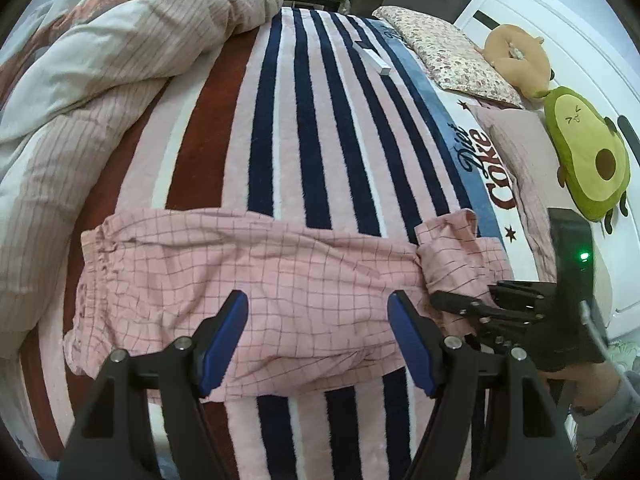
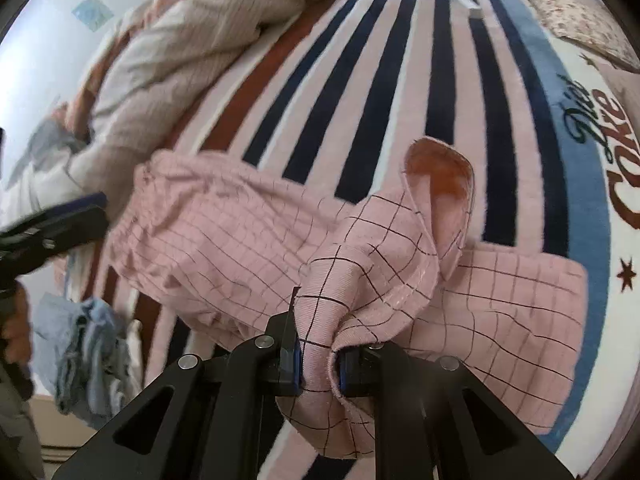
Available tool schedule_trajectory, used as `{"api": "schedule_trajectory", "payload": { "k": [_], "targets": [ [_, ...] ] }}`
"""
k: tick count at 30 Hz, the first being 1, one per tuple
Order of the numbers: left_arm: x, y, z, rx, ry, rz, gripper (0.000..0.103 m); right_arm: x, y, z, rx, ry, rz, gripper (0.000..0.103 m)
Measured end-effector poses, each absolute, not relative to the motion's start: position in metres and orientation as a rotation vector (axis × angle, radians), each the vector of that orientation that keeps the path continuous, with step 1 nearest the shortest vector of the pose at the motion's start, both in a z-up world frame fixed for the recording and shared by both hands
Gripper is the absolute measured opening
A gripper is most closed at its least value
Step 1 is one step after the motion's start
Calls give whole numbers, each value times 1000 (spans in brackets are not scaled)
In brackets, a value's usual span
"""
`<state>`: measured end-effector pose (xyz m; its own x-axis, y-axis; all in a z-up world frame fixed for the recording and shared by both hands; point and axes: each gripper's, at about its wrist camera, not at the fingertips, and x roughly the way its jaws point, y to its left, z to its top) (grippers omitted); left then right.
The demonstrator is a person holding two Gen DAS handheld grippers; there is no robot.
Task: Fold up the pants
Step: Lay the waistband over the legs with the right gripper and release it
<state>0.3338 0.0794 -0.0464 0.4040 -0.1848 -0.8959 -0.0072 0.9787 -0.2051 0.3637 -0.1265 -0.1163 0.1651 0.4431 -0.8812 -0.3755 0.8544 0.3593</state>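
Two views, left wrist first. Pink checked pants [image 1: 248,280] lie spread across a striped blanket [image 1: 320,120] on the bed, waistband to the left, leg ends bunched at the right. Left gripper [image 1: 318,344] hovers over the middle of the pants, blue pads wide apart, nothing between them. Right gripper [image 1: 480,308] enters from the right edge, its tip at the bunched leg ends. Rumpled duvet [image 1: 100,80] piled along the left. Floral pillow [image 1: 452,52], tan plush [image 1: 516,56] and avocado plush [image 1: 584,152] line the right side, by a white headboard [image 1: 560,40]. Small white box [image 1: 374,58] lies far up the blanket. Blanket lettering reads "Diet Coke" [image 1: 480,164]

Right wrist view: right gripper [image 2: 318,364] pinches a fold of pants [image 2: 360,280] cloth between its closed-in pads; a leg cuff stands up above it, blocking part of the blanket [image 2: 400,80]. Left gripper [image 2: 52,228] blurred at the left edge. Blue clothing heap [image 2: 88,344] at lower left shows only here; the plush toys show only in the left view. Lettering [image 2: 612,136] is cut off at the frame edge
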Motion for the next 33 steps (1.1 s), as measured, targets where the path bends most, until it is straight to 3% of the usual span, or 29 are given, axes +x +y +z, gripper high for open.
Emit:
{"api": "schedule_trajectory", "payload": {
  "k": [2,4,6,14,28,30,31,33],
  "targets": [
    [332,80,-48,-188,1154,-111,68,362,-121,-124,58,1290,583,15],
    [330,80,-50,-192,1160,-110,68,360,-120,-130,96,1317,598,32],
    [330,79,-52,-197,1165,-111,68,357,-121,-129,142,1340,630,37],
    [341,51,-60,-234,1177,-180,68,338,-167,-77,133,1247,583,38],
    [370,-27,-138,-257,1285,-217,68,331,-245,-109,186,1286,438,40],
    [372,-29,-144,-247,1284,-187,43,329,-247,-111,180,1291,443,40],
    [373,-28,-147,-240,1286,-167,7,327,-249,-112,179,1292,445,40],
    [372,-20,-144,-264,1264,-145,6,326,-250,-112,179,1295,449,40]
  ]
}}
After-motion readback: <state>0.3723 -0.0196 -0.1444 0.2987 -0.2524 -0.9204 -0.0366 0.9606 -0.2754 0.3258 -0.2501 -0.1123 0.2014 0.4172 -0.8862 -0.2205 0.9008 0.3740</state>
